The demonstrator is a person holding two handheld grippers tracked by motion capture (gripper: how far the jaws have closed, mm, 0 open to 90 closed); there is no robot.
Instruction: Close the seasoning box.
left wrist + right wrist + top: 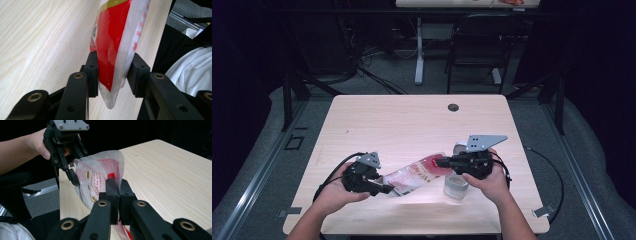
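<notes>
**Pouch held at both ends above desk**

Desk (377,120): light wood, with a small clear jar (455,186) standing near the right hand. Red-and-white pouch (417,173) hung just above the desk between the grippers, its long axis running from lower left up to the right, with the red-printed end at the right. Left gripper (384,189): jaws clamped on the pouch's lower end. Right gripper (441,162): jaws pinched together on the pouch's upper edge.
</notes>
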